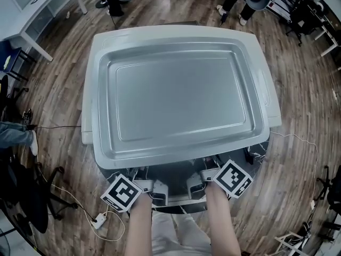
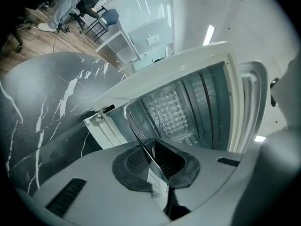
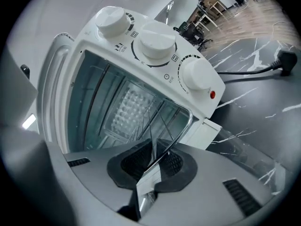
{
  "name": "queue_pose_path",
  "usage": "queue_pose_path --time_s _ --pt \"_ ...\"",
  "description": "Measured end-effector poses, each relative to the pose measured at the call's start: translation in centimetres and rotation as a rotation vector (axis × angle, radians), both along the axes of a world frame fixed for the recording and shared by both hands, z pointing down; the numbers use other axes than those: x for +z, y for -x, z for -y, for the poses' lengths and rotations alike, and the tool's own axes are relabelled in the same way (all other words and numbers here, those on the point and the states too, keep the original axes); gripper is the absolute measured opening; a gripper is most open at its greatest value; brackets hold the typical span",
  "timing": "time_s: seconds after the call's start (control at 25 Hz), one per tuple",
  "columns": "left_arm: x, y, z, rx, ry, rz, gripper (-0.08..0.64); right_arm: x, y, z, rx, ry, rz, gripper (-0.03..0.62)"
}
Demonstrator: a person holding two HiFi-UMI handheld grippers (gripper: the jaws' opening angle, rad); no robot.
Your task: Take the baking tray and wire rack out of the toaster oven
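Note:
The silver baking tray (image 1: 176, 89) fills the middle of the head view, held level over the white toaster oven (image 1: 87, 105), which shows only round its edges. My left gripper (image 1: 151, 187) is shut on the tray's near rim at the left, and my right gripper (image 1: 205, 178) is shut on the same rim at the right. In the left gripper view the left gripper (image 2: 153, 163) pinches the thin tray rim (image 2: 135, 128), which runs toward the open oven (image 2: 197, 102). The right gripper (image 3: 153, 165) clamps the rim (image 3: 182, 128) below the oven's three knobs (image 3: 155, 44). Thin wires show in the oven mouth; the rack is not clear.
The oven stands on a dark marbled table (image 2: 42, 112). A black power cable with its plug (image 3: 282, 60) lies on the table to the oven's right. The dropped oven door (image 1: 176, 172) lies between my grippers. Wooden floor, white desks (image 1: 32, 15) and floor cables (image 1: 80, 207) surround the table.

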State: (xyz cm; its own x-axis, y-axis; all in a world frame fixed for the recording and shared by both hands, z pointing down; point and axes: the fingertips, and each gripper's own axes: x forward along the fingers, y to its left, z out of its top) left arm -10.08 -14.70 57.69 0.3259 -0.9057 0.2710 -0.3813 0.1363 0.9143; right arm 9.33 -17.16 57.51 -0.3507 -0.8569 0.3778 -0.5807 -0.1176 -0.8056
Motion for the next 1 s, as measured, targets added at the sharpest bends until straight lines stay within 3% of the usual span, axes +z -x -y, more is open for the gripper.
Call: queue_pose_path --time_s 1.0 --pt "-0.5 0.0 -4.6 -0.013 0.009 0.023 0.014 -0.2 0.0 -4.6 -0.02 0.034 0.038 0.015"
